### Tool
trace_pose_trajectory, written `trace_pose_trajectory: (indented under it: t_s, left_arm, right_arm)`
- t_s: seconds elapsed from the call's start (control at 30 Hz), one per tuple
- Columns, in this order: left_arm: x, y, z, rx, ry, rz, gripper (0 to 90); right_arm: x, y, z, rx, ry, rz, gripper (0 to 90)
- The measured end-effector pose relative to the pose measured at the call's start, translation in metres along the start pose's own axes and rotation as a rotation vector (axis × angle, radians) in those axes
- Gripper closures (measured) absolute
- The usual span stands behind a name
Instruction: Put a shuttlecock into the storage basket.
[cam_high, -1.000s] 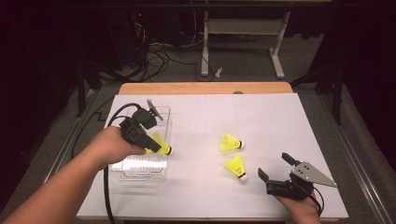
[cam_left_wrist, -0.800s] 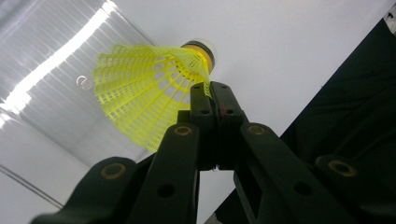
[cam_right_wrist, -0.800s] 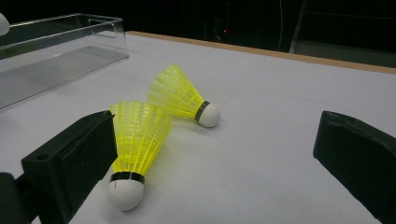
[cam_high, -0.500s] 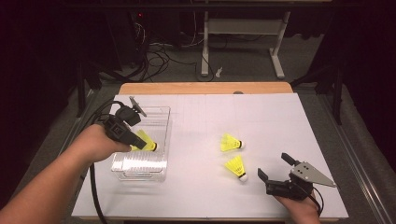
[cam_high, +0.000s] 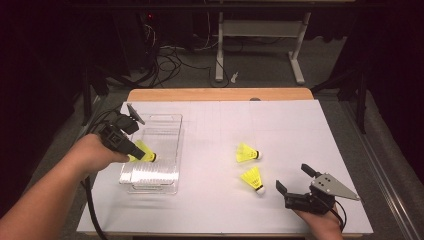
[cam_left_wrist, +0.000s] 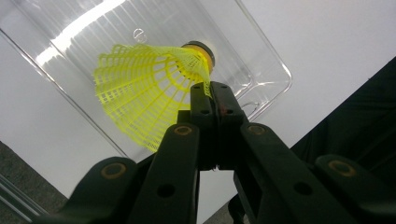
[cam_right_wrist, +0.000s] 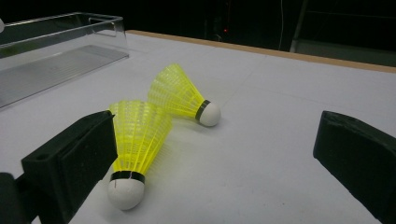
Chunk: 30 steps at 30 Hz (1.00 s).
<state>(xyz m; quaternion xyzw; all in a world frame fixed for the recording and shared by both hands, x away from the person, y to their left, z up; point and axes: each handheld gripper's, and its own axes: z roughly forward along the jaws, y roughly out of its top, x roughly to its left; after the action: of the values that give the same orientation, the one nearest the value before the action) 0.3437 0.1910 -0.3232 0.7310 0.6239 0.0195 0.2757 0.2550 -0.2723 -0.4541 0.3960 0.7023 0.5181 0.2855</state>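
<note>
My left gripper (cam_high: 141, 153) is shut on the skirt of a yellow shuttlecock (cam_high: 145, 150), which it holds over the left side of a clear plastic tray (cam_high: 150, 186). In the left gripper view the jaws (cam_left_wrist: 210, 95) pinch the mesh skirt near the cork, and the shuttlecock (cam_left_wrist: 140, 88) hangs above the tray's floor (cam_left_wrist: 261, 70). Two more yellow shuttlecocks (cam_high: 247, 152) (cam_high: 251, 178) lie on the white table. Just right of the nearer one, my right gripper (cam_high: 293, 177) rests open. In the right gripper view the near shuttlecock (cam_right_wrist: 135, 135) lies by the left jaw of that gripper (cam_right_wrist: 215, 163), the far one (cam_right_wrist: 180, 95) behind it.
The white sheet (cam_high: 280, 125) covers the table, with a wooden edge (cam_high: 220, 94) at the back. A cable trails from the left gripper off the front left corner. Dark floor, cables and a desk frame (cam_high: 260, 40) lie beyond the table.
My left hand has carried the shuttlecock leftward, from the tray's right edge to over its left side. The right gripper has stayed still and open.
</note>
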Motion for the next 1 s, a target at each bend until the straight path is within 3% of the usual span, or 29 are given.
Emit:
trace_pose_trajectory:
  t_s: [0.5, 1.0]
  left_arm:
    - [0.009, 0.006, 0.005, -0.013, 0.023, -0.041, 89.1]
    - [-0.005, 0.025, 0.009, -0.008, 0.039, -0.034, 89.1]
  right_arm:
    - [0.001, 0.0, 0.0, 0.0, 0.0, -0.002, 0.2]
    - [0.0, 0.001, -0.002, -0.008, 0.001, 0.006, 0.2]
